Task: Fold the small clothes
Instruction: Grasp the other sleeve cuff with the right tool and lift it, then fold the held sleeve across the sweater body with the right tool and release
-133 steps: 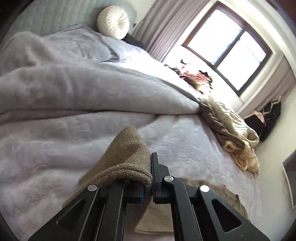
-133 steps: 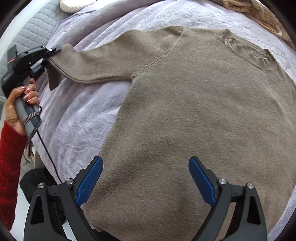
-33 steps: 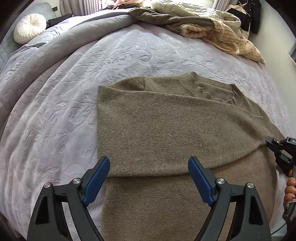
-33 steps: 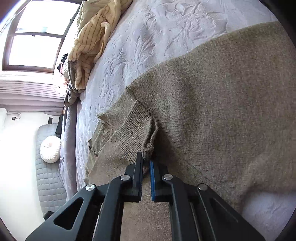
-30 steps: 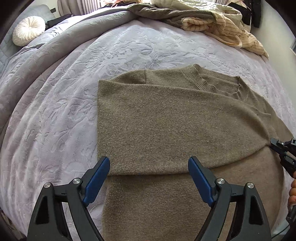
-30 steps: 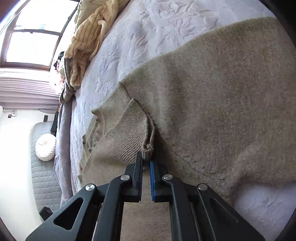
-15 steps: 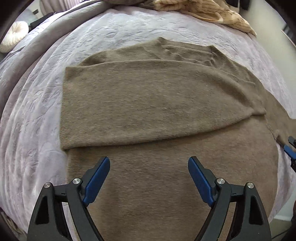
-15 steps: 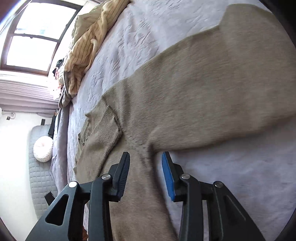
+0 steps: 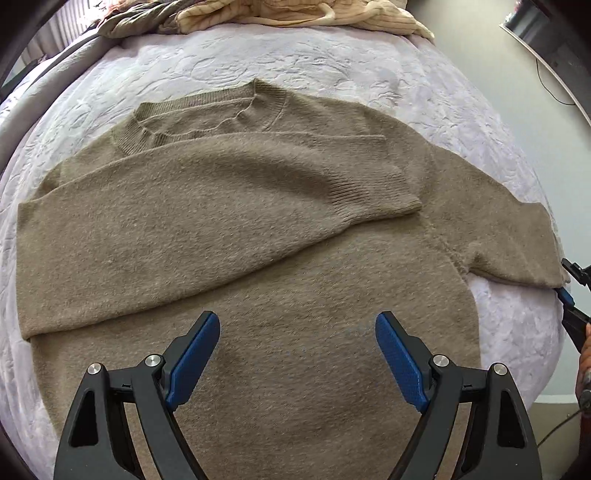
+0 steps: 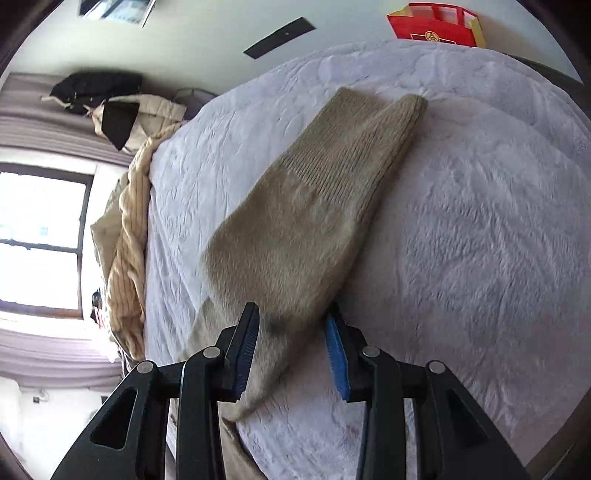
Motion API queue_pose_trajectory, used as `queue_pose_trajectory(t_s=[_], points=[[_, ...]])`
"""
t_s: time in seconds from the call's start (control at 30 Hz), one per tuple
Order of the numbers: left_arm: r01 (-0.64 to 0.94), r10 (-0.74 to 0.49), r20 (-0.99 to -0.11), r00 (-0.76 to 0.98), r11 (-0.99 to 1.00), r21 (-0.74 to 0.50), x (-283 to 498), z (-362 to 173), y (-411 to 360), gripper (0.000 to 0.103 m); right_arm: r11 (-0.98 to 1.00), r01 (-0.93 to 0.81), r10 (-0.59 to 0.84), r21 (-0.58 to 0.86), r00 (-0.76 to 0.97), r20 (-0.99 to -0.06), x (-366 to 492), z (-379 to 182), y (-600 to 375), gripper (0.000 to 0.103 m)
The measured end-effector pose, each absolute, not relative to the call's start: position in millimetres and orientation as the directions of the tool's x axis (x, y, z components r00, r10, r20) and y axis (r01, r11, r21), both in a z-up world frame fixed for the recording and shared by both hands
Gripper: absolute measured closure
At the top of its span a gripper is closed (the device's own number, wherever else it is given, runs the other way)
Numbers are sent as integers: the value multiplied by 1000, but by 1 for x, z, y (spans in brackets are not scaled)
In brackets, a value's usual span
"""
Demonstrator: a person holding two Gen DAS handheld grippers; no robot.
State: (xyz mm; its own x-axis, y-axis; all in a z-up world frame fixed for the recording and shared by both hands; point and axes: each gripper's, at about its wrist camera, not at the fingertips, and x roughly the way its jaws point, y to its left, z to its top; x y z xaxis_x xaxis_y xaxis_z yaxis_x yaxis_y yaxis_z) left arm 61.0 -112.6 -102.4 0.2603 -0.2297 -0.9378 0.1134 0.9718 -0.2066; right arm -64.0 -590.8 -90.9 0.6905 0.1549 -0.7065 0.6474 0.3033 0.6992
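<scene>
Two views of one fold in progress. A taupe knit sweater (image 9: 258, 295) lies flat on the bed (image 9: 369, 66), neckline away from the left wrist camera; one sleeve (image 9: 229, 221) is already laid across the chest, its ribbed cuff (image 9: 373, 195) ending near the opposite shoulder seam. The other sleeve (image 10: 314, 221) extends outward over the pale quilted bedspread, cuff farthest from the right wrist camera.

Left tongs (image 9: 297, 352): pads wide apart, holding nothing, poised above the lower body panel.

Right tongs (image 10: 291, 343): pads partly apart and straddling the outstretched sleeve near its upper part; the knit passes between them, but no pinch is evident, so this reads as a grasp about to be made rather than one completed. The same tool shows at the right edge of the left wrist view, just beside the sleeve's end.

Handling, as judged: the fabric appears soft, thick and light, and will drape and stretch rather than hold a crease. A hold on the ribbed cuff or along a seam should give firmer purchase than the fuzzy open knit, which may slide or pull out of shape.

A heap of striped cream clothing (image 9: 303, 14) lies beyond the neckline, well apart.
</scene>
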Motion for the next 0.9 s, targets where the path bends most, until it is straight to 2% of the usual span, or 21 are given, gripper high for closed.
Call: queue_pose_trajectory(t_s=[0.07, 0.13, 0.17, 0.33, 0.43, 0.57, 0.73, 0.9], points=[[118, -232, -935, 268, 971, -207, 63, -99, -116, 16, 261, 625, 189, 736, 714, -674, -54, -94, -597, 65], [112, -235, -934, 271, 971, -212, 67, -99, -115, 17, 264, 587, 223, 765, 735, -640, -40, -90, -593, 93], [106, -238, -933, 271, 971, -216, 68, -98, -111, 17, 291, 569, 233, 769, 738, -634, -30, -84, -587, 95], [57, -230, -928, 293, 973, -223, 63, -96, -78, 16, 520, 375, 349, 767, 727, -591, 30, -40, -524, 96], [18, -213, -926, 310, 976, -219, 58, -93, -50, 16, 636, 206, 437, 744, 698, -567, 71, -16, -462, 96], [-64, -173, -924, 341, 977, -206, 58, -92, -18, 16, 752, -43, 542, 658, 609, -579, 116, 3, -353, 96], [-152, -114, -922, 370, 972, -181, 48, -95, 27, 16, 791, -252, 606, 558, 447, -658, 139, -23, -229, 96], [-218, -80, -931, 356, 962, -166, 37, -106, 61, 16, 818, -239, 571, 523, 237, -786, 141, -97, -169, 95]])
